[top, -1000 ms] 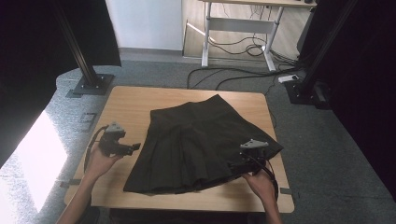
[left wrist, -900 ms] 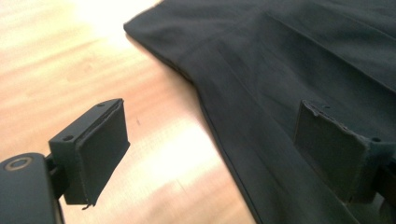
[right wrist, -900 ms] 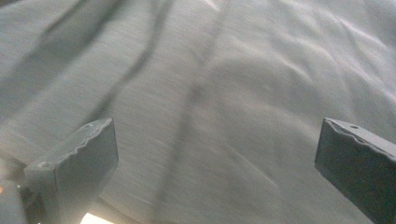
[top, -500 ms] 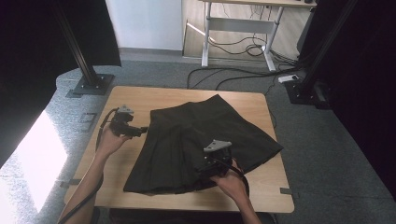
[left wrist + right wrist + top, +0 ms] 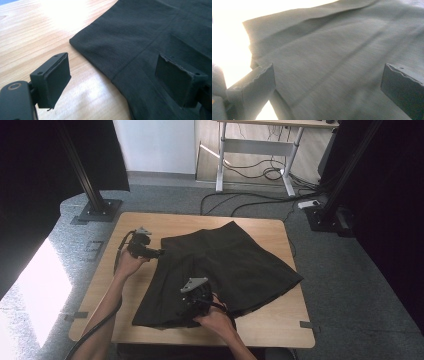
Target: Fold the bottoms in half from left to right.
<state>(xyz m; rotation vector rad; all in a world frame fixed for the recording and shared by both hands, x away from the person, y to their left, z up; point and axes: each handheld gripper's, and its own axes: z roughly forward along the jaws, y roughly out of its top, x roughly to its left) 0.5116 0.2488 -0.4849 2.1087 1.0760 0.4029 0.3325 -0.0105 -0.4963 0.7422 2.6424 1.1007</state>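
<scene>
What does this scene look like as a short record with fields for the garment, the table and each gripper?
garment: dark skirt lying flat, waistband end toward the far left
table: light wooden tabletop, skirt covering its middle
left gripper: open, empty, jaws straddling the skirt's edge near a corner
right gripper: open, empty, jaws apart above the skirt's near part

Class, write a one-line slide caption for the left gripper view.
Open left tool poised at the corner of a dark skirt lying on a wooden table.
</scene>
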